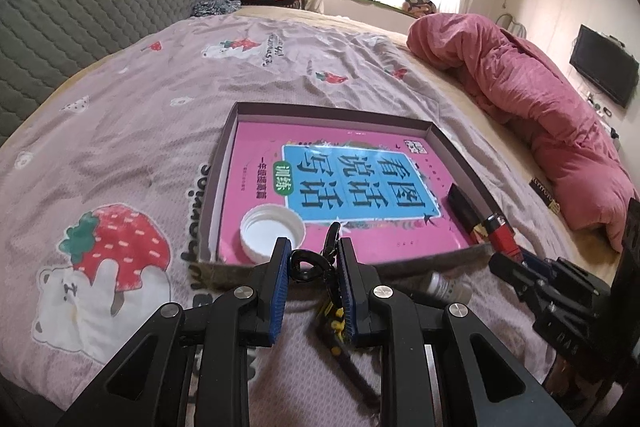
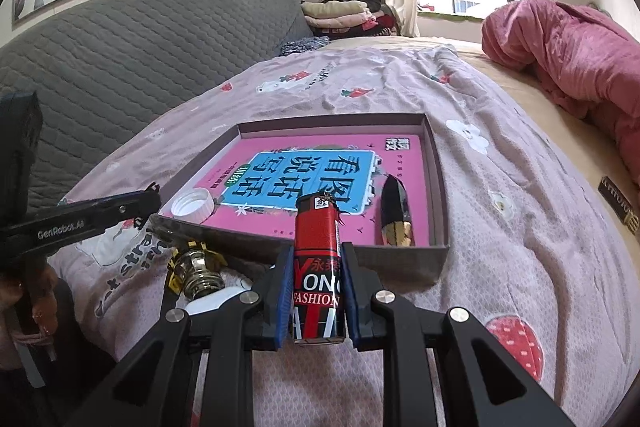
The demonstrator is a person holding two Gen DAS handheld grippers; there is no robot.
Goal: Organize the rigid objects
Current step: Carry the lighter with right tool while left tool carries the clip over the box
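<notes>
Spread across the bed (image 1: 132,131) is a strawberry-print sheet, and on it a shallow box tray (image 1: 224,163) is carrying a pink book (image 1: 264,155), a white cap (image 1: 271,230) and a dark clip (image 2: 394,211). I'm clamping my left tongs (image 1: 312,259) on a black hair claw (image 1: 316,259) just short of the tray's near wall. My right tongs (image 2: 316,263) are gripping a red lighter (image 2: 318,267) upright at that same wall, with a small bottle (image 2: 200,267) lying on the sheet beside them.
</notes>
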